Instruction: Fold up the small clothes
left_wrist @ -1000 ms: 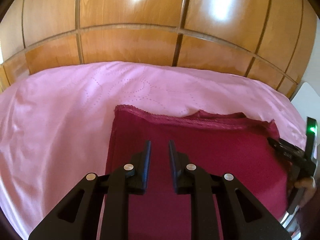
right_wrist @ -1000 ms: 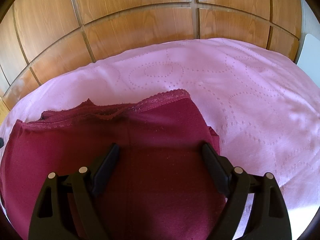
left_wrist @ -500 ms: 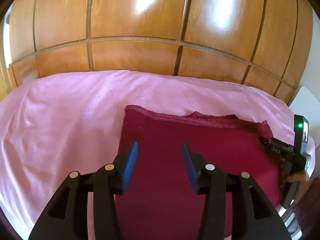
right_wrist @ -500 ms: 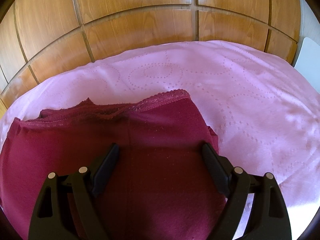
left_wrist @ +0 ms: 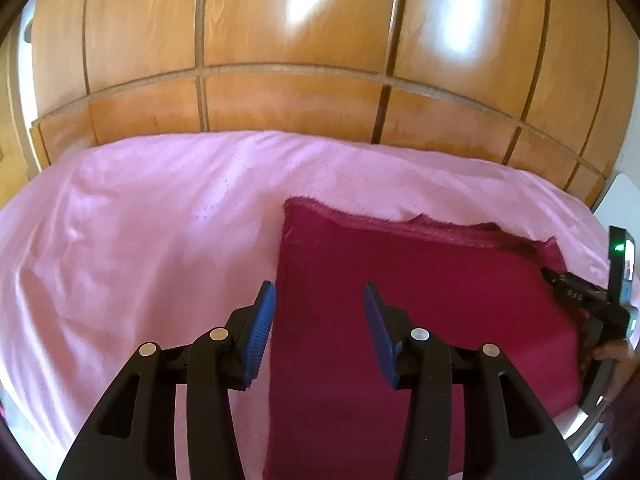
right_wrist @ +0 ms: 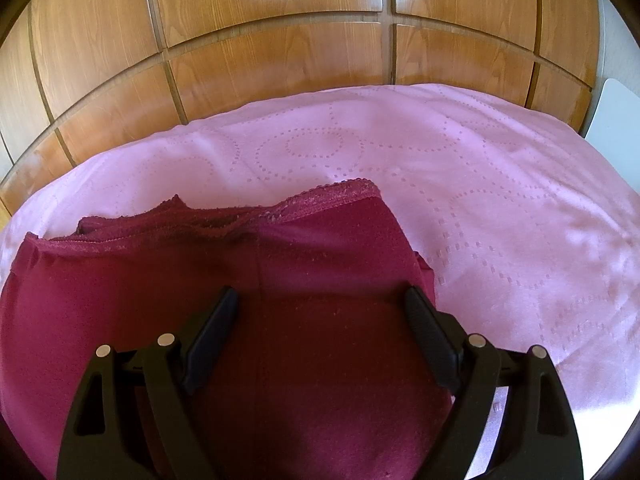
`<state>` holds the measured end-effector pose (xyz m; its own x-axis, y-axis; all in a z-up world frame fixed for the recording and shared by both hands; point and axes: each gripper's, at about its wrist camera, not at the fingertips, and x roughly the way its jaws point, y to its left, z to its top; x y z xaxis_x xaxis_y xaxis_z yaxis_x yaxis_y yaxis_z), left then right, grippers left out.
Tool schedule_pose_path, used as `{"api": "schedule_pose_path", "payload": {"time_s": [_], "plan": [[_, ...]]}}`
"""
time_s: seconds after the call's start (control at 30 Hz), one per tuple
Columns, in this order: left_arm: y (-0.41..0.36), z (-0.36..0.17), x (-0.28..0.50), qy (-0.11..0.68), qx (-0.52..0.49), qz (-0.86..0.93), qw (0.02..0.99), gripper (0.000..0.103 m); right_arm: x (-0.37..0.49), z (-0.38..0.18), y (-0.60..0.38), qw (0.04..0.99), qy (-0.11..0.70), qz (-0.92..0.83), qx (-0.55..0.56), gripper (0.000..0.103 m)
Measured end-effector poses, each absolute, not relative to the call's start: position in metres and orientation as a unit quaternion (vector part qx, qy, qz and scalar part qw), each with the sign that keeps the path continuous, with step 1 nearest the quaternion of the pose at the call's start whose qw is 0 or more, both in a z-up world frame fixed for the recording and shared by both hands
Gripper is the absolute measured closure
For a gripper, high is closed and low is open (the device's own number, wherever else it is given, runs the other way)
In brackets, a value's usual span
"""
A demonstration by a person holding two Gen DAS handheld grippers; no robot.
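Note:
A dark red garment [left_wrist: 420, 300] with a lace-trimmed far edge lies flat on the pink bedspread [left_wrist: 140, 240]; it also shows in the right wrist view [right_wrist: 280, 280]. My left gripper [left_wrist: 319, 300] is open and empty, above the garment's left edge, blue pads facing each other. My right gripper [right_wrist: 320, 308] is open wide and empty, low over the garment's right part. The right gripper also shows in the left wrist view [left_wrist: 580, 292] at the garment's right edge.
A wooden panelled wardrobe [left_wrist: 300, 60] stands behind the bed and also shows in the right wrist view [right_wrist: 280, 40]. The bedspread [right_wrist: 500, 200] stretches to the right of the garment. A white object [right_wrist: 616, 108] stands at the far right edge.
My left gripper has opened from nearly shut to wide and pulled back and left, off the garment's middle. The right gripper has stayed open in place.

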<state>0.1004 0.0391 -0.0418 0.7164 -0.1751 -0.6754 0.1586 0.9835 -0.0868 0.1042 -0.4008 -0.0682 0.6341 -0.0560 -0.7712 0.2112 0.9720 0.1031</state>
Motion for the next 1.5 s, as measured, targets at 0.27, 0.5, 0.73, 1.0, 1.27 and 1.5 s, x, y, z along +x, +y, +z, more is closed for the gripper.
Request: {"api": "schedule_pose_path", "payload": {"time_s": [0.27, 0.5, 0.73, 1.0, 1.27, 1.5], "plan": [[0.055, -0.089, 0.132, 0.449, -0.04, -0.058, 0.891, 0.058, 0.107, -0.064, -0.403, 0.889, 0.442, -0.066, 0.098, 0.018], [0.064, -0.056, 0.104, 0.377, -0.037, -0.063, 0.923, 0.058, 0.073, -0.03, -0.427, 0.882, 0.446, -0.038, 0.147, 0.007], [0.05, -0.052, 0.09, 0.374, -0.062, -0.162, 0.911, 0.058, 0.029, -0.064, -0.462, 0.832, 0.483, -0.013, 0.274, 0.024], [0.029, -0.086, 0.094, 0.423, -0.026, -0.181, 0.888, 0.058, 0.023, -0.064, -0.432, 0.815, 0.487, 0.068, 0.307, 0.046], [0.047, -0.083, 0.096, 0.434, -0.071, -0.201, 0.875, 0.058, 0.037, -0.007, -0.389, 0.83, 0.471, 0.108, 0.277, 0.075], [0.073, -0.084, 0.105, 0.447, -0.169, -0.239, 0.845, 0.058, 0.076, 0.059, -0.3, 0.849, 0.429, 0.195, 0.237, 0.077]]}}
